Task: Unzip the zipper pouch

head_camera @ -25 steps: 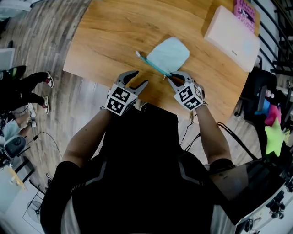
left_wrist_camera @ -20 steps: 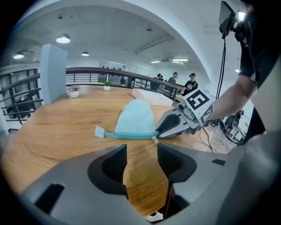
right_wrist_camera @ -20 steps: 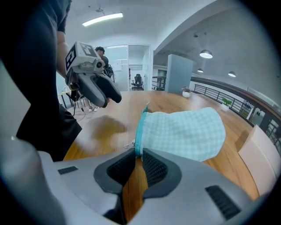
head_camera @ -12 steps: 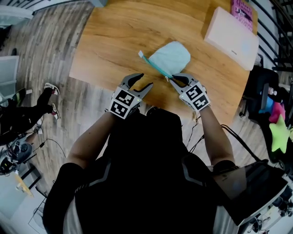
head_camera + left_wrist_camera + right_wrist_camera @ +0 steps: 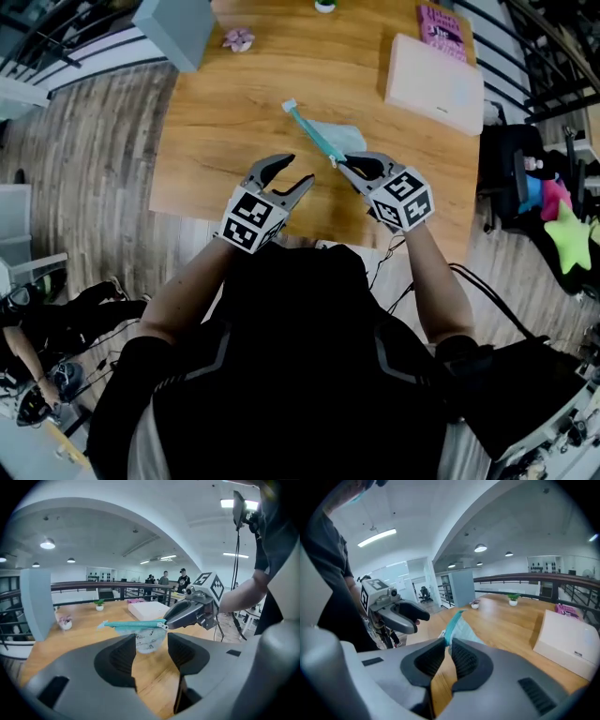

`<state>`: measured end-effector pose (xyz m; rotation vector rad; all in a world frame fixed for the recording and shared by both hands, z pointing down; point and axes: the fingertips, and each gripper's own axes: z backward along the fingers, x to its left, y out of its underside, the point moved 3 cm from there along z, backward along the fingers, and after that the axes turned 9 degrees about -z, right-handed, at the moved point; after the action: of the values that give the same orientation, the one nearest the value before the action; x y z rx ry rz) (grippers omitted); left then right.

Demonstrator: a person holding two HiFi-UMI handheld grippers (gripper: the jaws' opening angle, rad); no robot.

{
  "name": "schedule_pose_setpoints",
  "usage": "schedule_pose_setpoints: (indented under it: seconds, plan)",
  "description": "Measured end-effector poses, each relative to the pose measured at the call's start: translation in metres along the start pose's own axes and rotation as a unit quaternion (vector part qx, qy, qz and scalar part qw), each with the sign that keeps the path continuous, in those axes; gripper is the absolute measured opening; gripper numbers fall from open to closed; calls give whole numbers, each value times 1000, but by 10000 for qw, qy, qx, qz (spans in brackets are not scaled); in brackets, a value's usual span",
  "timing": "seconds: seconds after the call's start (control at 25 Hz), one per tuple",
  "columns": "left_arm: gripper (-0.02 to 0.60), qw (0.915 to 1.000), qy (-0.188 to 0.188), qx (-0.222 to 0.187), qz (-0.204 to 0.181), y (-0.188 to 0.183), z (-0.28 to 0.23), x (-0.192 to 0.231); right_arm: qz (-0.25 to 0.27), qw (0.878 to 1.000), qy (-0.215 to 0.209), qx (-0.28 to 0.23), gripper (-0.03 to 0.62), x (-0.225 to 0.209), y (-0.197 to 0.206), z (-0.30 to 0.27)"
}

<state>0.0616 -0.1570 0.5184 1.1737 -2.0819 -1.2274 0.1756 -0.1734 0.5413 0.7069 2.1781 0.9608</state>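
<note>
Your right gripper (image 5: 340,162) clamps the pale blue fabric zipper pouch (image 5: 343,137) by one end of its teal zipper (image 5: 307,129), likely steadying it for your left gripper (image 5: 296,170), jaws apart and empty.

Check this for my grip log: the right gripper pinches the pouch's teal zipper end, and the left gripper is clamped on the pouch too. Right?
Not the left. The right gripper pinches the zipper pouch at its teal zipper end, but the left gripper is open, holding nothing; the left gripper view shows the pouch beyond its spread jaws.
</note>
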Motion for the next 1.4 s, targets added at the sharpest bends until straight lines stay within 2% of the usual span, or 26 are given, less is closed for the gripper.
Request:
schedule_pose_setpoints:
  seconds: [0.24, 0.36, 0.56, 0.68, 0.88, 1.04, 1.12, 1.28, 1.36, 1.4]
  plan:
    - [221, 9945, 401, -502, -828, -44, 15, 7, -357, 9980, 268, -441, 54, 20, -51, 21]
    - [213, 9888, 425, -803, -1183, -68, 23, 14, -573, 9953, 545, -552, 54, 28, -68, 29]
    - [195, 9715, 832, -1087, -1935, -91, 28, 6, -1048, 9882, 771, -809, 54, 40, -89, 46]
    - [193, 9611, 779, -1183, -2371, -104, 27, 4, -1215, 9854, 800, -888, 54, 49, -100, 54]
    - [163, 9465, 727, -1418, -2806, -122, 25, 4, -1496, 9792, 883, -1052, 54, 58, -110, 63]
    - [150, 9386, 893, -1544, -2953, -127, 30, -1, -1543, 9784, 939, -1008, 54, 66, -112, 67]
    - [150, 9373, 943, -1617, -2940, -130, 31, -2, -1520, 9784, 1002, -982, 52, 67, -113, 71]
    - [102, 9445, 1058, -1771, -2558, -135, 35, -2, -1522, 9781, 1067, -932, 52, 67, -111, 74]
    - [51, 9490, 1130, -1747, -2368, -136, 36, -2, -1494, 9790, 1050, -909, 54, 69, -109, 76]
    - [49, 9505, 1155, -1734, -2304, -137, 37, -3, -1471, 9795, 1045, -901, 54, 70, -109, 76]
